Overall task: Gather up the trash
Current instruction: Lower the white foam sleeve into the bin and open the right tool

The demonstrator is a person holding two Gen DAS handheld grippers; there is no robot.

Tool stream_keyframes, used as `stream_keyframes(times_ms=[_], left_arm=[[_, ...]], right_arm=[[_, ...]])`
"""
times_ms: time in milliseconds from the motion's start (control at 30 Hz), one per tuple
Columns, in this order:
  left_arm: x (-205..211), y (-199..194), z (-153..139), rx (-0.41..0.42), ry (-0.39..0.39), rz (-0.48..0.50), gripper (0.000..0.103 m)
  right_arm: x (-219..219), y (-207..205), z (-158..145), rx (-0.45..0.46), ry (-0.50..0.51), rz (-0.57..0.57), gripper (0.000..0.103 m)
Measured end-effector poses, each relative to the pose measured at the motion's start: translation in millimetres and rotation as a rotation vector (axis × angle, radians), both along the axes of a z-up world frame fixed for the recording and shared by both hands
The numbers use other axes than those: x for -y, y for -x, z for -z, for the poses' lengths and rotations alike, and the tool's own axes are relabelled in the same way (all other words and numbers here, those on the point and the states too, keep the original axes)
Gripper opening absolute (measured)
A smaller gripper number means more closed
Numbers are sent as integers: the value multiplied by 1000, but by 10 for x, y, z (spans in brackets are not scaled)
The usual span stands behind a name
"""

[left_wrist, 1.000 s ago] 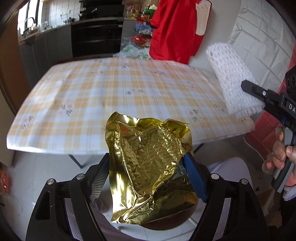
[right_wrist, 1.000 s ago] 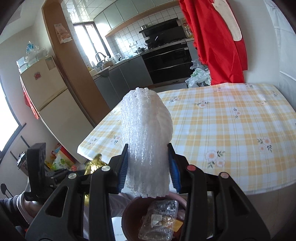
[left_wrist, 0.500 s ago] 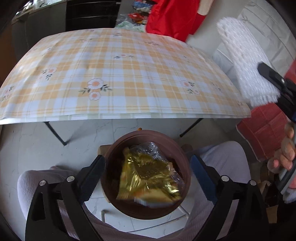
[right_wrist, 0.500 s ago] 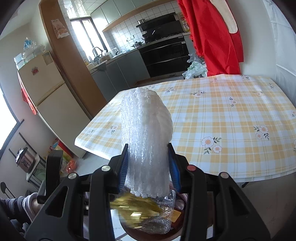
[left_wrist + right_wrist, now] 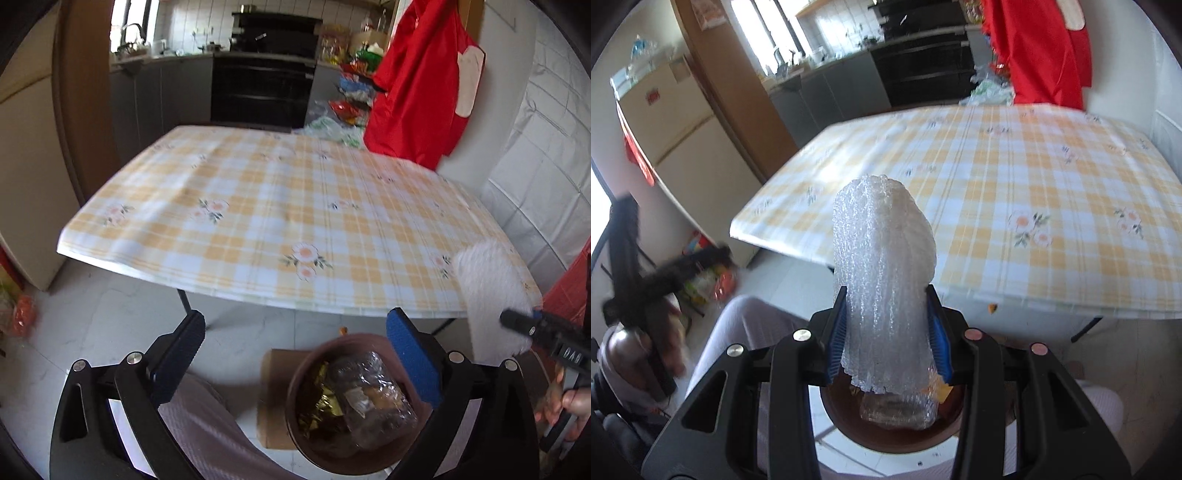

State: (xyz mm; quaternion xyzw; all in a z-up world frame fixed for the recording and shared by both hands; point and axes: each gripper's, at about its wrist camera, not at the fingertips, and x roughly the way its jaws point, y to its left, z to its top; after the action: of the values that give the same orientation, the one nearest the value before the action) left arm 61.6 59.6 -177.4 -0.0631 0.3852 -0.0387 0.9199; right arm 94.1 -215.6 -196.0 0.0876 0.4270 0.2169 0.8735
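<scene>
The left hand-held gripper point(image 5: 295, 345), its jaws opening and empty, had dropped the gold wrapper point(image 5: 317, 402) into the brown bin point(image 5: 295, 402), while the right hand-held gripper point(image 5: 888, 332) pinched the bubble wrap point(image 5: 882, 266) above it, likely next.

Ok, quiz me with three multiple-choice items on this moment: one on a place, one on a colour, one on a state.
1. Where is the gold foil wrapper?
A. on the tablecloth
B. in the brown bin
C. in the left gripper

2. What colour is the garment hanging beyond the table?
A. red
B. green
C. blue

3. What is the right gripper doing?
A. standing open and empty
B. clamping the bubble wrap roll
C. holding a bottle

Key: 1 B, the foil lies inside the brown bin beside a clear plastic bag; 2 A, it is plainly red; 3 B, both pads press the bubble wrap roll over the bin.
</scene>
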Motion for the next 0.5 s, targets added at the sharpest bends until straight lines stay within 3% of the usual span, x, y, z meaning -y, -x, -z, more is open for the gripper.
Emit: stream_keyframes(times_ms=[167,367,500], left_arm=[[-60,62,-93,30,-9,-15,97],[-103,106,-180,59,-3,-34,97],[-90,120,-221,77,-20,-30,97]], right_arm=[[-194,23,165,-59,25,-41,43],[-343,21,218,-85,54,-74,54],[-340,18,162,-68,78,-57,76]])
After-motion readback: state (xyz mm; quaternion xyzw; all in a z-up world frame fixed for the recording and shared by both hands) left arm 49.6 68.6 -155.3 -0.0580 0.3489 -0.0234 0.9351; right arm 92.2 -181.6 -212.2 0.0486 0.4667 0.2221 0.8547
